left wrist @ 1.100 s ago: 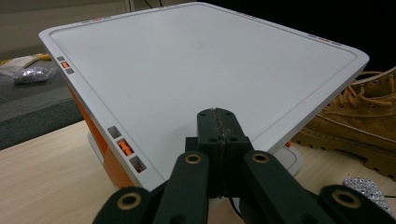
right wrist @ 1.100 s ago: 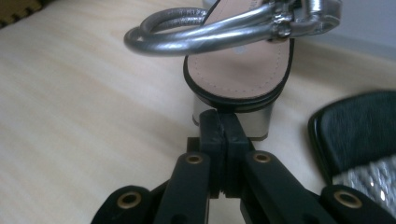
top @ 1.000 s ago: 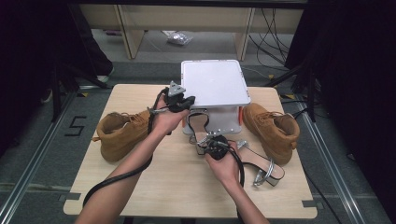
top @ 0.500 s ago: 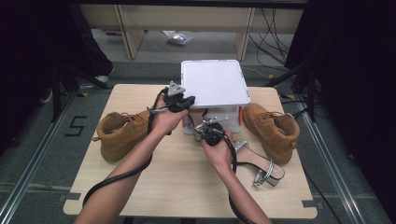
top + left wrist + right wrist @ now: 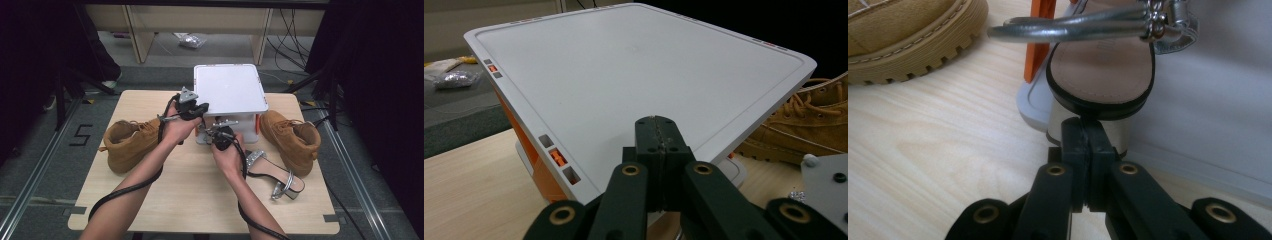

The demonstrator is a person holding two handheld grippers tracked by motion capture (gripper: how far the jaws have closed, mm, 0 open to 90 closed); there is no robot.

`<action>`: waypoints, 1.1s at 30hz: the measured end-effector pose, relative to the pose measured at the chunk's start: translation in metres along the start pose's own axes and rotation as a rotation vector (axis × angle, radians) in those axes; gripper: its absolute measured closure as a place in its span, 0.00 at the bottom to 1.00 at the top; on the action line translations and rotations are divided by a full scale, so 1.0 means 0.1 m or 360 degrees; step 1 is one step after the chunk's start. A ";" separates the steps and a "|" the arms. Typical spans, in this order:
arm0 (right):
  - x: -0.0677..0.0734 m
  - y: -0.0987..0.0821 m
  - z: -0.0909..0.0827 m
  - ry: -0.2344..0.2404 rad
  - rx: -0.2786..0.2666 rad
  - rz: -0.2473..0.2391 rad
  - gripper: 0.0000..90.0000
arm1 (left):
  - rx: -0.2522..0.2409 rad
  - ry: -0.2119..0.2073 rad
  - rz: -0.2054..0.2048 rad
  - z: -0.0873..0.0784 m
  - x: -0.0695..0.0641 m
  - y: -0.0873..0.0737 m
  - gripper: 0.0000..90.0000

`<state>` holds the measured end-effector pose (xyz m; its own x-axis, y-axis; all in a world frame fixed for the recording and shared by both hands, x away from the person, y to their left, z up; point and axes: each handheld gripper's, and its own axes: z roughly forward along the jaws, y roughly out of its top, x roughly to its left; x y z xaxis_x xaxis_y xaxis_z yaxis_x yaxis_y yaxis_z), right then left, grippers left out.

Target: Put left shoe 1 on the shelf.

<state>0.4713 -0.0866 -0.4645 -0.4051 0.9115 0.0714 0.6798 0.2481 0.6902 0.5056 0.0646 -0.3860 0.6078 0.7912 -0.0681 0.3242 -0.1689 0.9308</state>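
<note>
Sandals, boots and a white box share the wooden bench [image 5: 165, 200]. The box [image 5: 229, 90] stands at the far middle of the bench, its white lid on and orange showing down its sides. The left gripper [image 5: 187, 106] hovers at the box's near left corner; in the left gripper view its fingers [image 5: 646, 137] are pressed together with nothing between them, their tips over the near edge of the lid. The right gripper [image 5: 220, 134] sits just in front of the box. In the right gripper view its fingers [image 5: 1074, 134] are likewise closed on nothing, their tips right up against the silver block heel of a sandal [image 5: 1100, 65] that stands beside the box's base, with its strap and buckle above. A second silver sandal [image 5: 272, 172] lies flat on the bench to the right of the person's right hand. One tan boot [image 5: 132, 142] lies at the left of the bench, another boot [image 5: 292, 137] at the right, beside the box.
</note>
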 end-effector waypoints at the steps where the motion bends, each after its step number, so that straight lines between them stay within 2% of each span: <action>1: 0.01 0.00 0.01 -0.0003 -0.0004 0.0014 1.00 | -0.0003 -0.0003 -0.0006 0.00 0.00 0.00 1.00; 2: 0.00 0.01 0.03 -0.0007 -0.0009 -0.0008 1.00 | -0.0001 -0.0002 -0.0001 0.00 0.00 0.00 1.00; 5: 0.00 0.01 0.05 -0.0013 -0.0013 -0.0009 1.00 | 0.0003 -0.0001 0.0001 0.00 0.00 0.00 1.00; 6: -0.01 0.02 0.07 -0.0009 -0.0041 -0.0033 1.00 | 0.0003 -0.0001 0.0002 0.00 0.00 0.00 1.00; 7: 0.01 0.02 0.08 -0.0012 -0.0029 0.0004 1.00 | 0.0002 -0.0001 0.0000 0.00 0.00 0.00 1.00; 9: 0.00 0.03 0.12 -0.0012 -0.0049 -0.0018 1.00 | 0.0002 0.0001 0.0002 0.00 0.00 0.00 1.00; 10: 0.02 0.02 0.13 -0.0010 -0.0035 -0.0001 1.00 | 0.0002 0.0001 0.0002 0.00 0.00 0.00 1.00; 11: 0.00 0.03 0.15 -0.0006 -0.0041 -0.0035 1.00 | -0.0002 0.0000 -0.0005 0.00 0.00 0.00 1.00; 13: 0.02 0.02 0.16 -0.0006 -0.0032 -0.0006 1.00 | 0.0001 0.0001 0.0000 0.00 0.00 0.00 1.00; 16: 0.02 0.01 0.20 -0.0004 -0.0031 -0.0034 1.00 | 0.0001 -0.0001 -0.0001 0.00 0.00 0.00 1.00; 17: 0.05 0.01 0.21 0.0003 -0.0015 0.0012 0.99 | 0.0001 0.0000 0.0001 0.00 0.00 0.00 1.00; 18: 0.04 0.00 0.22 0.0008 -0.0025 0.0009 0.98 | 0.0001 0.0000 0.0001 0.00 0.00 0.00 1.00; 19: 0.02 0.00 0.23 0.0008 -0.0046 -0.0035 0.97 | -0.0002 -0.0002 -0.0003 0.00 0.00 0.00 1.00; 24: 0.01 -0.03 0.18 0.0019 -0.0072 -0.0055 0.95 | 0.0004 -0.0003 0.0002 0.00 0.01 0.00 1.00; 27: -0.03 -0.06 0.13 -0.0039 -0.0103 -0.0044 1.00 | 0.0001 -0.0002 0.0002 0.00 0.00 0.00 1.00; 30: -0.07 -0.07 0.15 -0.0082 -0.0121 -0.0022 1.00 | -0.0002 0.0000 -0.0001 0.00 0.00 0.00 1.00; 31: -0.07 -0.07 0.15 -0.0082 -0.0121 -0.0022 1.00 | -0.0004 0.0000 -0.0004 0.00 0.00 0.00 1.00; 32: -0.09 -0.06 0.17 -0.0125 -0.0119 -0.0043 1.00 | 0.0000 0.0002 0.0003 0.00 0.00 0.00 1.00; 33: -0.10 -0.05 0.18 -0.0114 -0.0123 -0.0052 1.00 | 0.0002 0.0001 0.0003 0.00 0.00 0.00 1.00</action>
<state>0.4828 -0.0912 -0.4813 -0.3797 0.9251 -0.0018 0.6167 0.2546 0.7449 0.5057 0.0650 -0.3862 0.6080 0.7912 -0.0659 0.3238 -0.1713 0.9305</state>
